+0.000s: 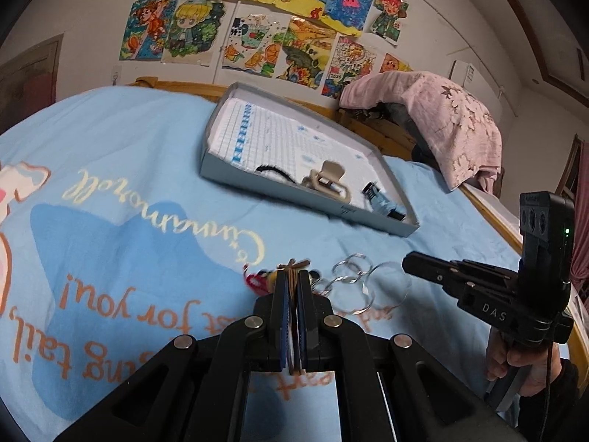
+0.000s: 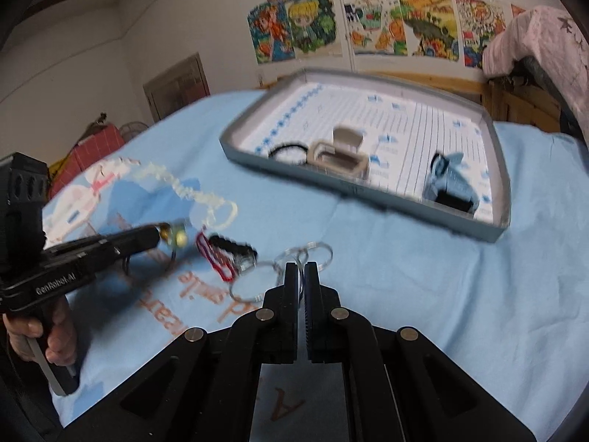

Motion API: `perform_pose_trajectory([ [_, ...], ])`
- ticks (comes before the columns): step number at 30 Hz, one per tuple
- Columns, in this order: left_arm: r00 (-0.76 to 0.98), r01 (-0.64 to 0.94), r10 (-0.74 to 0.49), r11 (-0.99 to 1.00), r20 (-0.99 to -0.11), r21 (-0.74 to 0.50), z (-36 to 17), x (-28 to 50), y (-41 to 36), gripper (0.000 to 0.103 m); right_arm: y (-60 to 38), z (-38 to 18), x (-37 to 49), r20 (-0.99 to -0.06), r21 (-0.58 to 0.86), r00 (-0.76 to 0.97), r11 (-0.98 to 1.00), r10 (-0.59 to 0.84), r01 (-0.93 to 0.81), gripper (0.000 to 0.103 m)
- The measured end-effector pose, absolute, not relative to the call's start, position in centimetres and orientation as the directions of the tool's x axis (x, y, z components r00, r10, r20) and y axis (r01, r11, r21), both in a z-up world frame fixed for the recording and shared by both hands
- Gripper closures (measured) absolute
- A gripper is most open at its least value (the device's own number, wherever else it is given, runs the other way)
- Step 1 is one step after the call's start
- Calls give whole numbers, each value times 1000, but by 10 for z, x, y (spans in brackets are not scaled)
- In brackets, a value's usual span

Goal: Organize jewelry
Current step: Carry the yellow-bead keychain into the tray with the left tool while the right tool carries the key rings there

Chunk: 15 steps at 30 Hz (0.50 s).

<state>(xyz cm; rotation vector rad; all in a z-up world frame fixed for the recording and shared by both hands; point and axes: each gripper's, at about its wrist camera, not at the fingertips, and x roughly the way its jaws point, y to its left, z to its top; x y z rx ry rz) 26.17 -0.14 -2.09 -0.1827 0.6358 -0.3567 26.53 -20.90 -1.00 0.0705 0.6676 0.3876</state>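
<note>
Two tools (image 1: 292,276) (image 2: 301,269) clamped; three items in one tray (image 1: 217,164).

One grey tray (image 1: 221,180) on one blue bed cover (image 1: 129,169). Inside tray: one beige hair claw (image 1: 324,180), one black hair loop (image 1: 272,171), one light-blue clip (image 1: 383,202). Two black grippers: left gripper (image 1: 292,276), right gripper (image 2: 301,270). One charm bunch (image 2: 228,254) with several clear rings (image 1: 368,283), exact number unclear. About a dozen drawings (image 1: 257,29) on wall.
</note>
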Motion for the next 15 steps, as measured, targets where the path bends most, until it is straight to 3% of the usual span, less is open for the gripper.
perform_pose_trajectory([
  [7,749,273,-406,909,-523,-314,1,282,-8,99,-218,23,268,-516,172,766,922,384,-347,101],
  [13,749,262,-404,909,-525,-325,-4,284,-10,99,-225,-3,275,-596,232,696,916,400,-328,100],
  [15,742,256,-400,911,-538,-324,-11,281,-10,99,-225,-15,277,-630,236,671,919,392,-315,93],
])
